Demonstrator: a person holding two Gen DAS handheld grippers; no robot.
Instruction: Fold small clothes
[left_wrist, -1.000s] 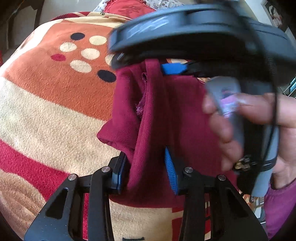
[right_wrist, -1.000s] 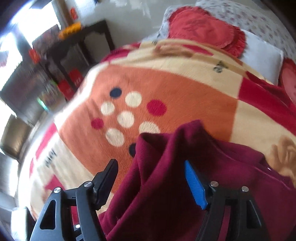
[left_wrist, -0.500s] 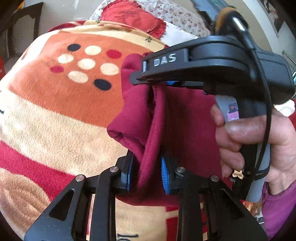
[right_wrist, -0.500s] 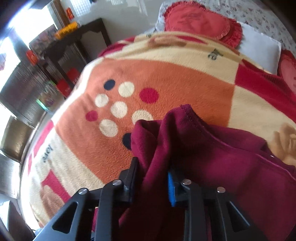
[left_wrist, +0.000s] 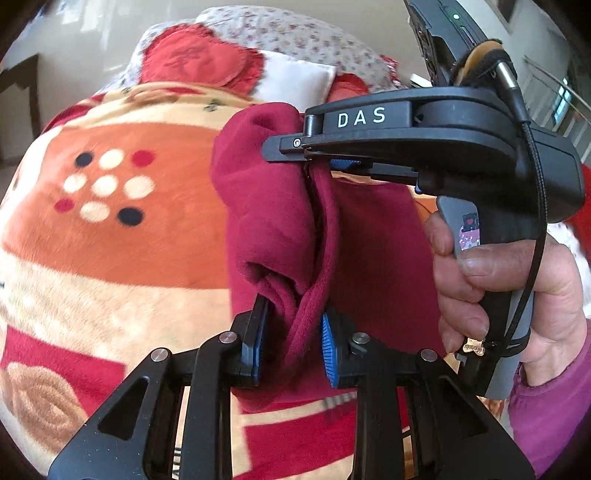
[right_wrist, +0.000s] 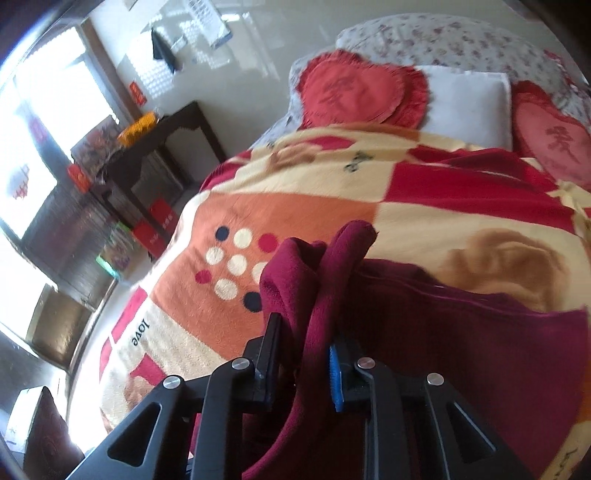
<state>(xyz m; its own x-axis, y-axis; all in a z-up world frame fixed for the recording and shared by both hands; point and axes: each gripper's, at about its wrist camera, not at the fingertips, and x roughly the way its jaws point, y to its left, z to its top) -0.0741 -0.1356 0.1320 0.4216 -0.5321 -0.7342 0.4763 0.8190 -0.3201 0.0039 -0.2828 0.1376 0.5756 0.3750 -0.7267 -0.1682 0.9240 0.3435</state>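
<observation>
My left claw points down at a slant over the bed, and its jaws, which closed in over the last second, are clamped on a bunched fold of the maroon garment. The cloth is squeezed between the blue pads and rises out of them in a thick twist.

My right claw is tilted down likewise. Its jaws have just been closing too, and they pinch another gathered edge of the same garment, which stands up in two folds above the tips. Seen from the left wrist, this claw comes in from the right, lying level across the view, its tips biting the cloth's upper corner. My right hand is wrapped round its grey handle, fingers curled on the trigger, a purple sleeve at the wrist.

The garment hangs stretched between the two claws, lifted at those corners, while its far part trails on the blanket to the right. The blanket has orange, cream and red patches with dots. Heart cushions and a white pillow lie at the bed's head.
</observation>
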